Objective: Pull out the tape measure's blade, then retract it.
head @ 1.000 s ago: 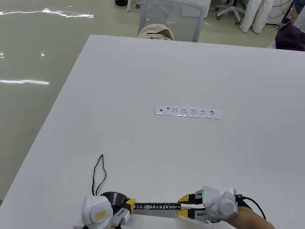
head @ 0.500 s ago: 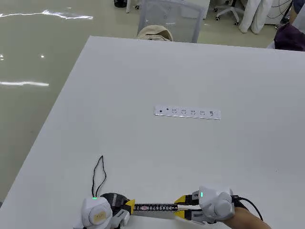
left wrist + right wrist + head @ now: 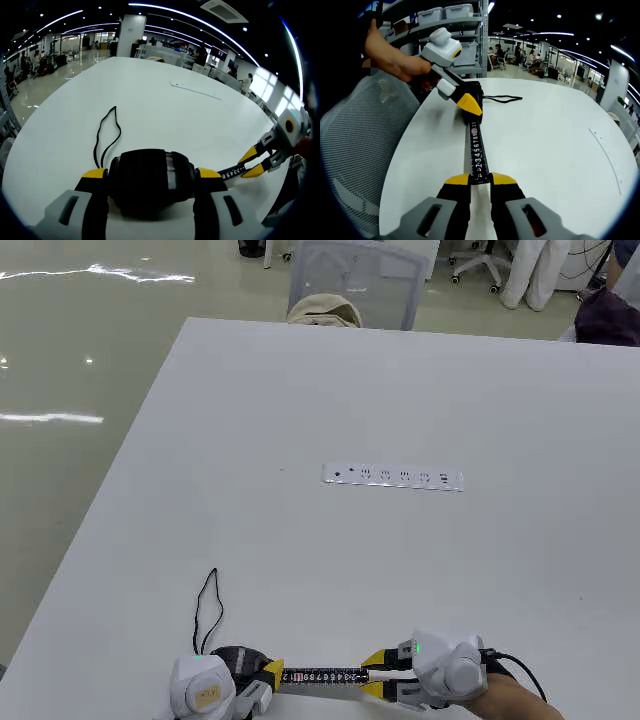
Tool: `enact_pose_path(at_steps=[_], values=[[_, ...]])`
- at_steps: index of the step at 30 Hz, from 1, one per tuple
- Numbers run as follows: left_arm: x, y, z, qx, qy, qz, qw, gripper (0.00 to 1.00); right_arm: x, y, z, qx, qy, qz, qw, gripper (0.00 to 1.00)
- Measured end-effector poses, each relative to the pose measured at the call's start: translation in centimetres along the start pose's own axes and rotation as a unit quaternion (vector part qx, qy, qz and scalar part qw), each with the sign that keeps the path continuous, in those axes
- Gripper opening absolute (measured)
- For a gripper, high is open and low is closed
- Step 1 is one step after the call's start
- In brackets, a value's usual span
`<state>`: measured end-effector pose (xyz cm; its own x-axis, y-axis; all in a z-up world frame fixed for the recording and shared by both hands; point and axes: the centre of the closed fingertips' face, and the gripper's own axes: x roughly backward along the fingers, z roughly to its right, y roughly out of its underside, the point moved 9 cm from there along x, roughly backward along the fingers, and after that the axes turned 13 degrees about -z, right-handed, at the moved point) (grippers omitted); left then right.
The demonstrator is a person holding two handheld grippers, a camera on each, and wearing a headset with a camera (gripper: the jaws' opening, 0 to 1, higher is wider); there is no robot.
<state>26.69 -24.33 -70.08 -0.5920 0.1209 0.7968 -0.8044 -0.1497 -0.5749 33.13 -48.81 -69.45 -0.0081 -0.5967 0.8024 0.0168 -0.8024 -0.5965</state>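
Note:
The black tape measure case lies low on the white table, held between the yellow-tipped jaws of my left gripper, which is shut on it. In the head view this left gripper is at the near edge. A short length of blade with black numbers runs right from the case. My right gripper is shut on the blade's end. In the right gripper view the blade leads from my right gripper straight to the case. The case's black lanyard trails away across the table.
A white power strip lies mid-table, well beyond both grippers. A grey mesh chair stands at the table's far edge, another mesh chair at the near side. Both grippers work at the near edge of the table.
The right gripper has moved a little left toward the case, and the blade between the grippers is slightly shorter. The left gripper has kept its place.

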Motion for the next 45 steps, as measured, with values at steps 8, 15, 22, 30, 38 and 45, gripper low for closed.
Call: enact_pose_path(at_steps=[8, 15, 22, 30, 38, 45], values=[[0.1, 0.0, 0.0, 0.0, 0.002, -0.001, 1.0, 0.66, -0.3, -0.4, 0.0, 0.0, -0.002, 0.003, 1.0, 0.13], [0.1, 0.0, -0.1, 0.002, 0.004, -0.001, 1.0, 0.66, -0.5, -0.7, -0.1, 0.0, -0.003, 0.005, 1.0, 0.13], [0.1, -0.1, -0.1, 0.004, 0.006, 0.0, 1.0, 0.66, -0.8, -1.0, -0.1, 0.0, -0.004, 0.007, 1.0, 0.13], [0.2, -0.1, -0.3, 0.007, 0.01, 0.0, 0.9999, 0.66, -1.0, -1.4, -0.1, 0.002, -0.005, 0.009, 0.9999, 0.13], [0.3, -0.1, -0.3, 0.008, 0.013, 0.001, 0.9999, 0.66, -1.3, -1.7, -0.1, 0.004, -0.007, 0.011, 0.9999, 0.13], [0.2, -0.1, -0.4, 0.011, 0.014, 0.002, 0.9998, 0.66, -1.4, -2.0, -0.1, 0.004, -0.007, 0.013, 0.9999, 0.13]])
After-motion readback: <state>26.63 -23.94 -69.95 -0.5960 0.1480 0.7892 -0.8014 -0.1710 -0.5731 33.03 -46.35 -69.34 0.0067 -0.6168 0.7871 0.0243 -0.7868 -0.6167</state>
